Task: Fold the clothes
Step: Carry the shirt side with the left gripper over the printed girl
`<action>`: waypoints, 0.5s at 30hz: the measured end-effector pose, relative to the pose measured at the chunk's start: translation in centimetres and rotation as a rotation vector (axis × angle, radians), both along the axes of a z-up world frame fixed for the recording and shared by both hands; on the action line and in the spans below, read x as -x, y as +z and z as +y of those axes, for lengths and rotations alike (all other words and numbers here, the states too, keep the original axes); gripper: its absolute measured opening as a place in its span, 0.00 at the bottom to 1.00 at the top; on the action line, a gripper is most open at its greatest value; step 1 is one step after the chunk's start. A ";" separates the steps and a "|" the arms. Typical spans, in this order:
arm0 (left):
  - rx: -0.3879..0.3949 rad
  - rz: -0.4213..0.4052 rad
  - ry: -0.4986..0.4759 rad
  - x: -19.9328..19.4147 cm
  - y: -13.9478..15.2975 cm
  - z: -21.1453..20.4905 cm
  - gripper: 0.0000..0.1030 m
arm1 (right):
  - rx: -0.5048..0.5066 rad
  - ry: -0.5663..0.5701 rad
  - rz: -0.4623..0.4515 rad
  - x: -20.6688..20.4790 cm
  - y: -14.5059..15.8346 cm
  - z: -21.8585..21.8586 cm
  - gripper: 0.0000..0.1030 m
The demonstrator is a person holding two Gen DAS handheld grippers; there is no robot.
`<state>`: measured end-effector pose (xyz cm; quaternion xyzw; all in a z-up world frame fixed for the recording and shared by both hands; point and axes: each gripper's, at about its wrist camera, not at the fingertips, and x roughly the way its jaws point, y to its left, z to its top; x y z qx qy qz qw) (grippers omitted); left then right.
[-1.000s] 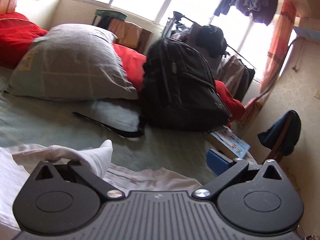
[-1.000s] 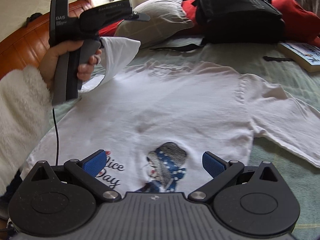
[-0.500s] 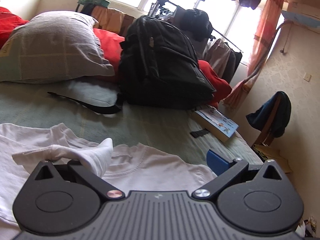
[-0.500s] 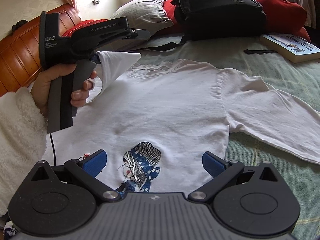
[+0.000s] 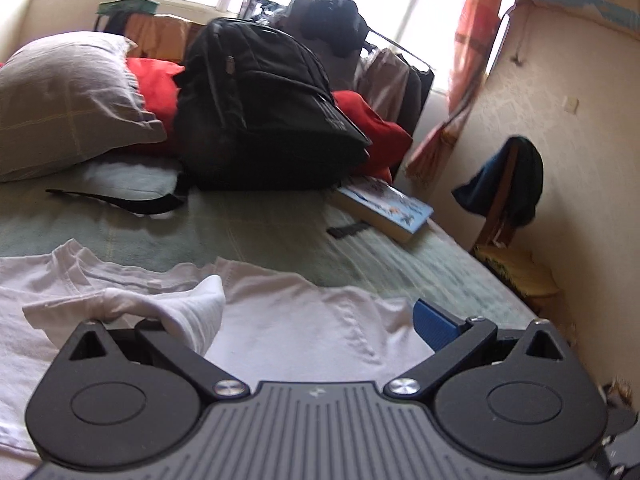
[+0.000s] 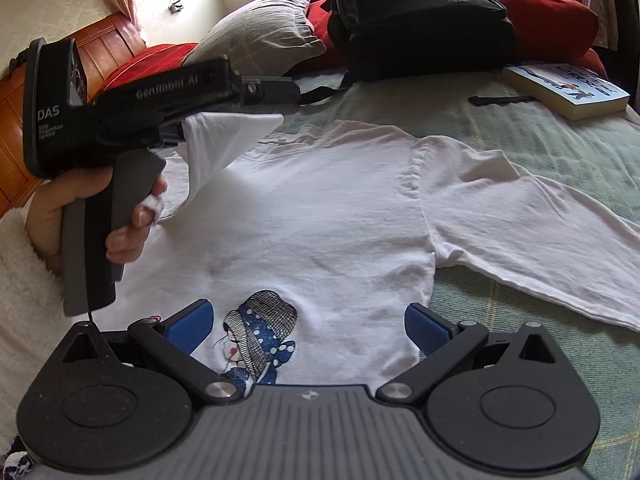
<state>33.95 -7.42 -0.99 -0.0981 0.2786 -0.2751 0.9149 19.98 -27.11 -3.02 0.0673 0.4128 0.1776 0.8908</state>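
White cotton long-sleeved shirt [image 6: 320,208] lies on the green bed [image 6: 560,140]; its sleeve [image 6: 216,140], pinched in the left gripper [image 6: 176,136], has travelled inward over the chest. Right gripper [image 6: 308,332] hovers spread.

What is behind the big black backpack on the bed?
Behind the black backpack a red blanket shows at both sides, beside a grey pillow. The backpack hides the blanket's middle.
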 end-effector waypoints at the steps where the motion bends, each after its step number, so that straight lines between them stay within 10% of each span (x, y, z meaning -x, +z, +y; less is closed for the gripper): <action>1: -0.005 0.000 -0.008 0.2 -0.1 -0.2 0.99 | 0.002 -0.003 -0.001 0.0 0.0 -0.1 1.00; 15: -0.045 -0.005 -0.070 1.4 -0.8 -2.1 0.99 | 0.011 -0.039 0.005 -0.1 -0.5 -0.8 1.00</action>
